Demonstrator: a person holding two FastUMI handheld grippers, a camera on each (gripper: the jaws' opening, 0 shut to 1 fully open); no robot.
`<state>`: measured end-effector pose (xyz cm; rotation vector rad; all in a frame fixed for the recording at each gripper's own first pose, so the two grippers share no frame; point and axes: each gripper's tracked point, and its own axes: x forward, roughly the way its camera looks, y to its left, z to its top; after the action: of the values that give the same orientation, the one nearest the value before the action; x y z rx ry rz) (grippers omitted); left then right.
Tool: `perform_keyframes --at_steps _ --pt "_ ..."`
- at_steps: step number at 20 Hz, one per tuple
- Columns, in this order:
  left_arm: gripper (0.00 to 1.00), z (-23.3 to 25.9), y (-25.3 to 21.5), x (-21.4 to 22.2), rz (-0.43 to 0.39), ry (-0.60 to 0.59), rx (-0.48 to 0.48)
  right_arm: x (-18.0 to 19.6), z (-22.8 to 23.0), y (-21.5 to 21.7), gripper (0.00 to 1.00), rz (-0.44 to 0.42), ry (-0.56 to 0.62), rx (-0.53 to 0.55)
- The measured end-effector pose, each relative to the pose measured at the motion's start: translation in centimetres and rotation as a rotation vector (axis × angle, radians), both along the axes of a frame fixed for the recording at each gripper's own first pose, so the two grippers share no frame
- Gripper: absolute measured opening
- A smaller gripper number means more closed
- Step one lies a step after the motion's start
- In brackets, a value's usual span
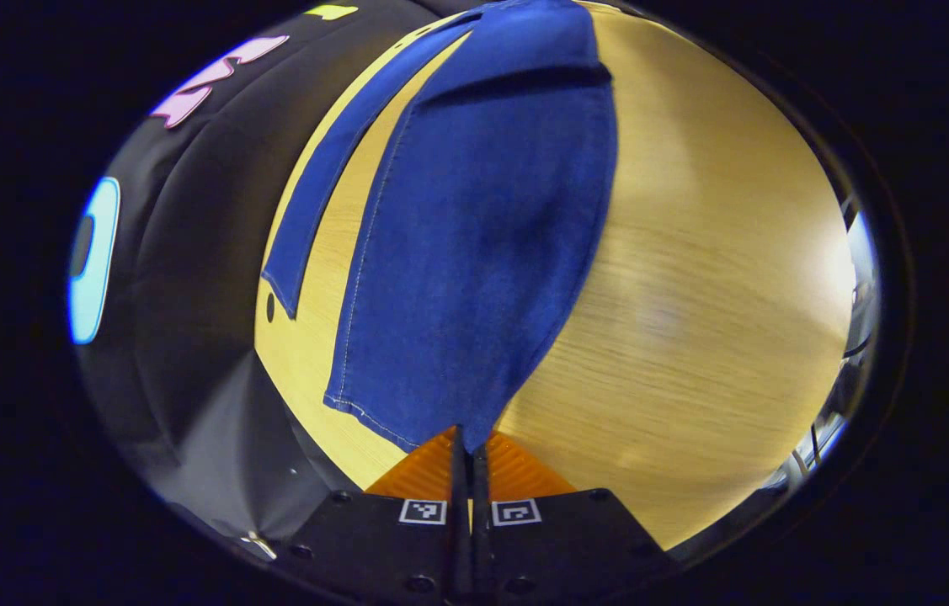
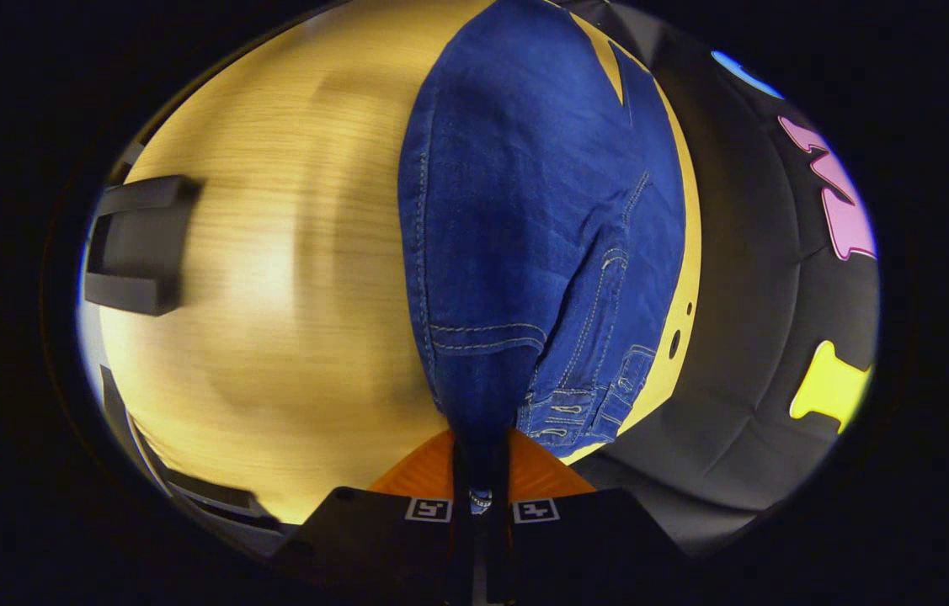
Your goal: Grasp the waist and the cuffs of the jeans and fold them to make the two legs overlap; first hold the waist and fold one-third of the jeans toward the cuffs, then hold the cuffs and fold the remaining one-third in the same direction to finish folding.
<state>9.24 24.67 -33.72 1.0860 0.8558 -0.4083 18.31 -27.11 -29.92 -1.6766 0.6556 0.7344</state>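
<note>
Jeans [image 1: 474, 252]: lying on table [image 1: 693, 295], one leg lifting. Left claw [image 1: 469, 454] pinching cuff; right claw [image 2: 481, 471] pinching waist [image 2: 575, 396]. Leg-overlap fold seemingly underway; next, lowering edges aligned.

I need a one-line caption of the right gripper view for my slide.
Right gripper clamped on the waist end of blue jeans, lifting it above the wooden table.

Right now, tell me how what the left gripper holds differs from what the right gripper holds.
The left gripper pinches a plain hemmed cuff of the jeans; the right gripper pinches the waist, with belt loops and a pocket seam. The cuff fabric spreads flat and smooth; the waist bunches in folds. Both grippers are shut on the same blue jeans, lifted over the wooden table.
</note>
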Motion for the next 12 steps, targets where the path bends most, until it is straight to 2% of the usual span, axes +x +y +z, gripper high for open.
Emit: perform_keyframes --at_steps 3,5,6,9,12 --pt "0.06 1.9 -0.7 0.7 0.081 0.062 -0.117 2.3 3.7 0.7 0.11 -0.024 -0.034 0.054" --pt "0.08 3.0 -0.5 1.4 0.146 0.124 -0.23 3.9 7.1 1.5 0.11 -0.065 -0.07 0.115" --pt "0.06 4.0 -0.2 2.6 0.186 0.138 -0.288 5.1 8.7 2.2 0.11 -0.08 -0.094 0.143" --pt "0.06 8.4 -0.3 6.0 0.281 0.09 -0.422 9.4 12.7 4.0 0.11 -0.11 -0.156 0.217" --pt "0.06 13.3 -1.4 9.1 0.412 0.043 -0.547 14.2 14.7 4.9 0.11 -0.208 -0.169 0.32"
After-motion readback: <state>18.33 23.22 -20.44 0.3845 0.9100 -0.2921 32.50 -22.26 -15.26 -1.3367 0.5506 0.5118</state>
